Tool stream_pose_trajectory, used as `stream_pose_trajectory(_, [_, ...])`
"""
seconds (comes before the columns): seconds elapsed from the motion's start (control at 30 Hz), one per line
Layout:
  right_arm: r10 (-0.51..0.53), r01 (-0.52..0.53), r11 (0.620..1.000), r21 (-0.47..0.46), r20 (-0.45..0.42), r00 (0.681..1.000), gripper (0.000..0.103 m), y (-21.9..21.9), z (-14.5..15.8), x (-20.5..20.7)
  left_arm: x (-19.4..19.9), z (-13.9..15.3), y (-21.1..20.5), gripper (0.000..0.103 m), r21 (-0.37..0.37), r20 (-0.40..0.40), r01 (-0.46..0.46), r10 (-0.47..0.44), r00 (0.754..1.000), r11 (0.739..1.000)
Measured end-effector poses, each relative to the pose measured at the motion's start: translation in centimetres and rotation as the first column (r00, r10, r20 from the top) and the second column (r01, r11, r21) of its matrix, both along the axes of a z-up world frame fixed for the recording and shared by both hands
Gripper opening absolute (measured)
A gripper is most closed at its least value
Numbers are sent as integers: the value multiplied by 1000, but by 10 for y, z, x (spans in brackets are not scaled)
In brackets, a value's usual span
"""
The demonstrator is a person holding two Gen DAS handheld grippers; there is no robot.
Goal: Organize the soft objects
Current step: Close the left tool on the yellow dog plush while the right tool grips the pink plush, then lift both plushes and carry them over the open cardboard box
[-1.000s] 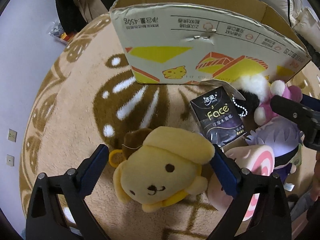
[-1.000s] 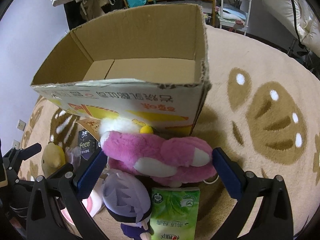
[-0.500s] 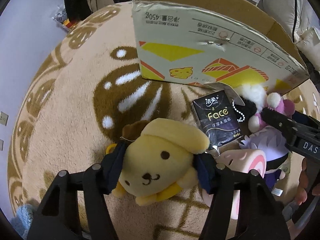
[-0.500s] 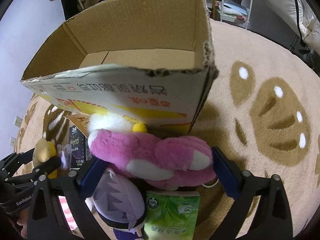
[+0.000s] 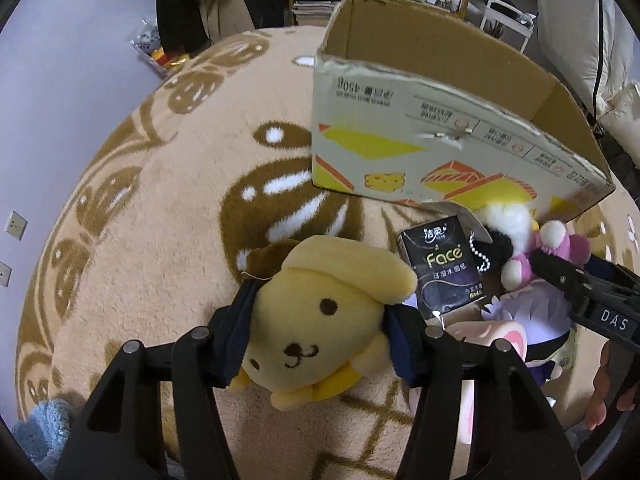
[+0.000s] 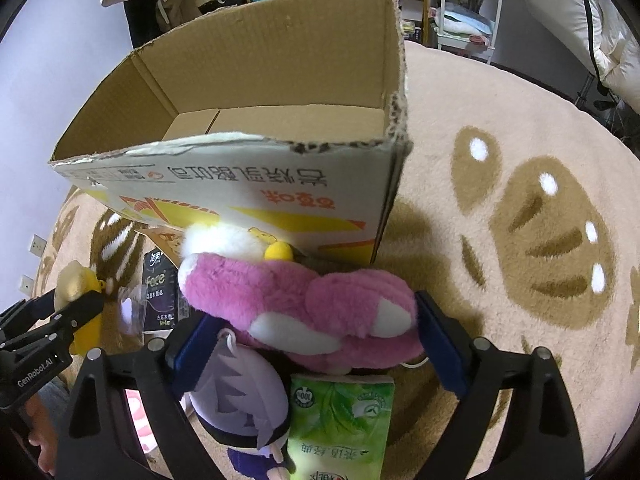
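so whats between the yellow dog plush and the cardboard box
Only bare rug separates the yellow dog plush and the cardboard box, seen in the left wrist view.

The purple-haired doll [image 6: 240, 396] hides part of the pink roll plush [image 5: 476, 344]; the green tissue pack [image 6: 340, 428] is cut off at the near edge.

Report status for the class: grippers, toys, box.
Left gripper closing on yellow dog plush, pads pressing. Right gripper closing, straddling pink plush, no grip evident. Cardboard box open, nothing inside.
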State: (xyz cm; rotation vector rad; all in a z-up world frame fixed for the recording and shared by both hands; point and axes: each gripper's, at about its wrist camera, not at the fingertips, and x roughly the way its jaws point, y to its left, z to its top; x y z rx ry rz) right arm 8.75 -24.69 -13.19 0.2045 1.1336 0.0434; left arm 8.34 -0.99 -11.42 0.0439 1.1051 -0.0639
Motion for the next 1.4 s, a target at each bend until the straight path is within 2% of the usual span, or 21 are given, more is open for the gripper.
stream_pose_trajectory(0.37, [-15,14,1000,24,45,999,94,0,14,-8,-7,19,2,58,-48,74,-2,6,997,999])
stream_pose_trajectory(0.7, [-40,41,999,-2,195,980,93,-1,55,-29,-20,47,3,58,-62,193,3,9,981,998])
stream_pose_trajectory(0.9, [-47,55,998,-17,310,950,93,3,86,-49,-33,69,2,58,-34,303,8,3,953,999])
stream_pose_trajectory(1.2, [-36,53,998,-26,450,892,93,3,124,-73,-51,100,5,58,-61,421,36,-7,907,998])
stream_pose_trajectory(1.37, [-30,56,998,-36,511,859,93,1,138,-79,-58,115,7,58,-55,486,44,-12,874,998])
stream_pose_trajectory(1.4, [-29,57,998,-38,519,854,93,2,140,-80,-59,119,7,59,-50,508,52,-20,861,997])
